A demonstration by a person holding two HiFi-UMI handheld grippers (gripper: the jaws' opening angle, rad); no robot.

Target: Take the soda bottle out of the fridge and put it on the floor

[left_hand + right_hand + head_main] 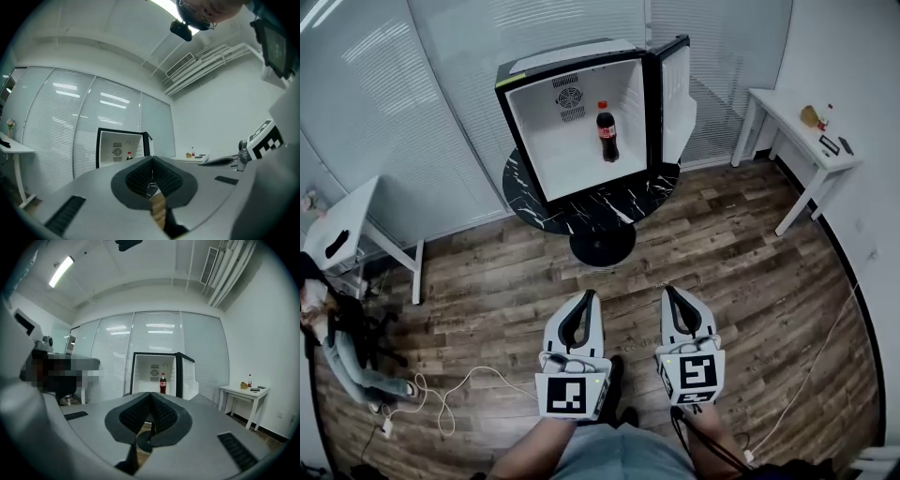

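A dark soda bottle [607,131] with a red cap stands upright inside the open white mini fridge [581,103], which sits on a round black table [609,202]. The fridge door [675,84] is swung out to the right. My left gripper [589,296] and right gripper [668,292] hover side by side over the wooden floor, well short of the table, both pointing at the fridge. Each is shut with nothing between its jaws. The right gripper [151,394] faces the bottle [162,383] straight ahead. In the left gripper view, the left gripper [152,159] partly hides the bottle [129,156].
A white side table [797,131] carrying small items stands at the right wall. At the left are a white desk [347,230] and a seated person [337,347]. A white cable [441,398] lies on the floor at lower left. Blinds line the back wall.
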